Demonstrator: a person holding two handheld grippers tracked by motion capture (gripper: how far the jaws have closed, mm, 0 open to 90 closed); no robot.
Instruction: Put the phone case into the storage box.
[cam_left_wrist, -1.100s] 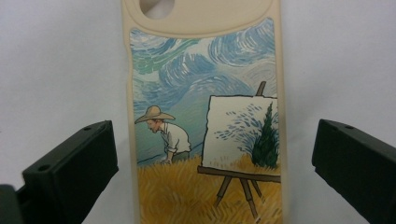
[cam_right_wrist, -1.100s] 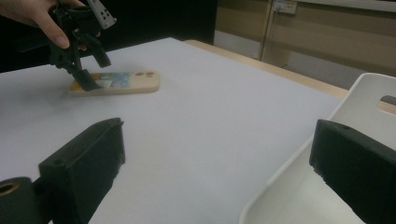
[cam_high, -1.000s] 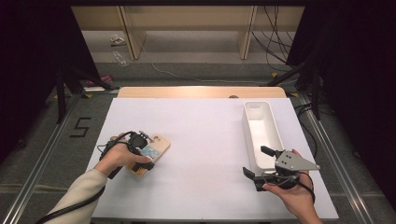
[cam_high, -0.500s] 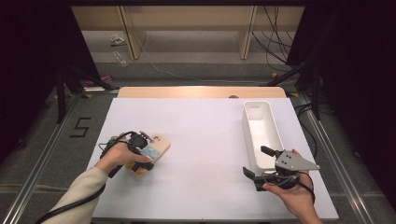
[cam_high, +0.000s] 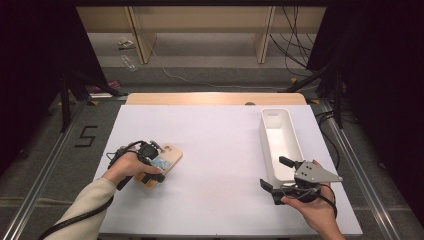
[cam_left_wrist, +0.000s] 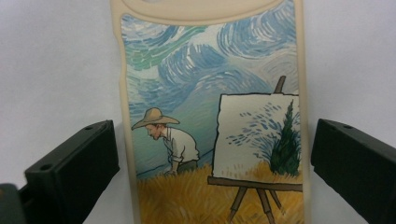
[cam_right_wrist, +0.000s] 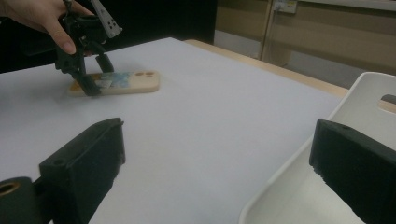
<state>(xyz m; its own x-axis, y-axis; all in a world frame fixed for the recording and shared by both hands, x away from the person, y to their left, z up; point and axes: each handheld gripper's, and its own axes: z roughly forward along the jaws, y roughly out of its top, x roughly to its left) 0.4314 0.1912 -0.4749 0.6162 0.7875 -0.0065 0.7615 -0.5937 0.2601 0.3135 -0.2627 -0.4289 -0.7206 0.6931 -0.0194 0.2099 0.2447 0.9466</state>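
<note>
1. The phone case (cam_left_wrist: 210, 121) lies flat on the white desk (cam_high: 220, 150), at its left side and near the front edge; its back carries a painted scene of a man in a straw hat beside an easel.
2. Your left tongs (cam_high: 150, 167) stand over the near end of the case. In the left gripper view the jaws are spread, one on each side of the case, each with a gap to the cream rim; neither touches it.
3. Your left hand (cam_high: 127, 167) grips these tongs from above, the cable trailing back along the sleeve.
4. Your right tongs (cam_high: 275, 175) are well apart from the case, at the desk's right front, jaws spread and holding nothing.
5. The white bin (cam_high: 280, 142) stands just beside the right tongs, its long side running away from you.
</note>
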